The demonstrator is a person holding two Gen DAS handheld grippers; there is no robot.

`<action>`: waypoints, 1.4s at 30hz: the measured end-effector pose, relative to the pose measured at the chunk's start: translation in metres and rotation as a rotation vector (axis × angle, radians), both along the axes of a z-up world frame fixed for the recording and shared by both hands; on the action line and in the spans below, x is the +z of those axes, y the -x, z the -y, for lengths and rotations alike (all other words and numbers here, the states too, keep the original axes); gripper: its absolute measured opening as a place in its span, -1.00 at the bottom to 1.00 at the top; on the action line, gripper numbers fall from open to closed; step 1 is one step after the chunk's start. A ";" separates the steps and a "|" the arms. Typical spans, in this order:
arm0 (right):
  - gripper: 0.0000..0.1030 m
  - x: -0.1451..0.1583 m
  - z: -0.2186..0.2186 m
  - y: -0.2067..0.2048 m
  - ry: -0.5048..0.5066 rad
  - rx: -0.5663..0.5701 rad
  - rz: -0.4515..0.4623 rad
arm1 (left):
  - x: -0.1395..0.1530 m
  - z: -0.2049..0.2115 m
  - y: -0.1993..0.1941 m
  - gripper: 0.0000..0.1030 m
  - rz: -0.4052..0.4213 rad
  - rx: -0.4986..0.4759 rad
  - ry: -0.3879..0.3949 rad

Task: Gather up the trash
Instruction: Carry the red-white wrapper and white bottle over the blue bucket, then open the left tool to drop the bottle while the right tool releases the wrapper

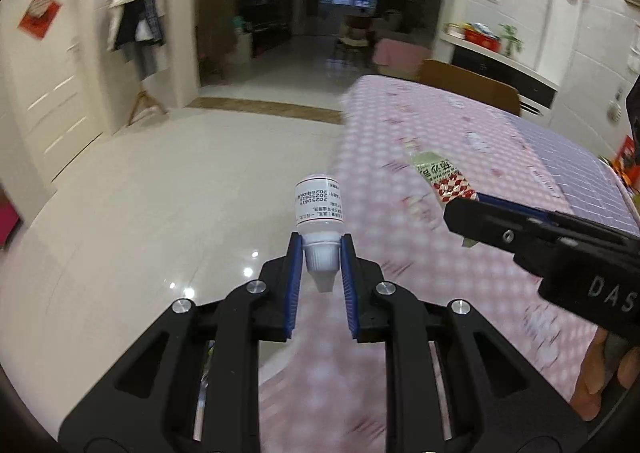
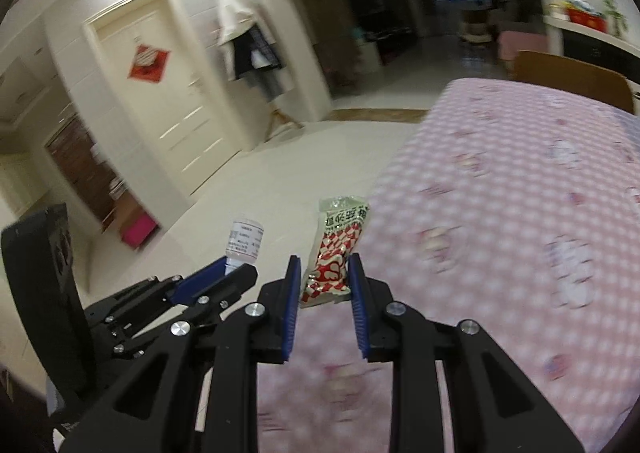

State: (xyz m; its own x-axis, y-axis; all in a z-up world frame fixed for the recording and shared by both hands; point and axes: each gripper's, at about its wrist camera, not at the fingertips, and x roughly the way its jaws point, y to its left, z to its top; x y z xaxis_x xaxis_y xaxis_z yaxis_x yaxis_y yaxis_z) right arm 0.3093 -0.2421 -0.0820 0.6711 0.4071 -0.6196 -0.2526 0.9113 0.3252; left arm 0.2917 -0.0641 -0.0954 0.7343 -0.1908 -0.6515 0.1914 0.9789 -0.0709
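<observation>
My left gripper [image 1: 320,253] is shut on the cap end of a small white dropper bottle [image 1: 318,209], which points away from me above the table's left edge. To its right, the right gripper [image 1: 460,213] holds a red-and-white checked snack wrapper [image 1: 442,177]. In the right wrist view my right gripper [image 2: 325,273] is shut on that crumpled wrapper [image 2: 340,241], held up over the edge of the pink tablecloth. The left gripper [image 2: 224,273] shows at lower left there with the bottle [image 2: 244,241] sticking out of it.
A table under a pink checked cloth [image 1: 460,125] fills the right side, with a wooden chair back [image 1: 468,87] behind it. Glossy pale floor tiles [image 1: 180,181] lie to the left. Clothes on a wooden stand [image 1: 138,13] stand by a white door [image 2: 168,109]. A hand [image 1: 596,381] shows at lower right.
</observation>
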 end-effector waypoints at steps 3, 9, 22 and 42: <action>-0.54 -0.009 -0.048 0.010 -0.006 0.078 -0.014 | -0.012 -0.043 0.021 -0.63 -0.008 0.075 -0.022; -0.54 -0.038 -0.147 0.025 -0.013 0.220 -0.073 | -0.045 -0.124 0.050 -0.63 -0.073 0.231 0.013; -0.54 -0.136 -0.282 0.039 0.089 0.346 -0.227 | -0.142 -0.220 0.063 -0.63 -0.273 0.411 0.068; -0.54 -0.223 -0.288 -0.008 0.185 0.238 -0.268 | -0.239 -0.241 0.008 -0.62 -0.482 0.402 0.110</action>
State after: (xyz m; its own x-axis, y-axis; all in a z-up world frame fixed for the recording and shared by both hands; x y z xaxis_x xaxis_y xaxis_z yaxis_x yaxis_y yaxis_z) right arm 0.3173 0.0463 -0.3053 0.3763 0.3969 -0.8372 -0.3920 0.8869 0.2444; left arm 0.2835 0.1769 -0.3344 0.3919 -0.0461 -0.9188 -0.2679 0.9498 -0.1619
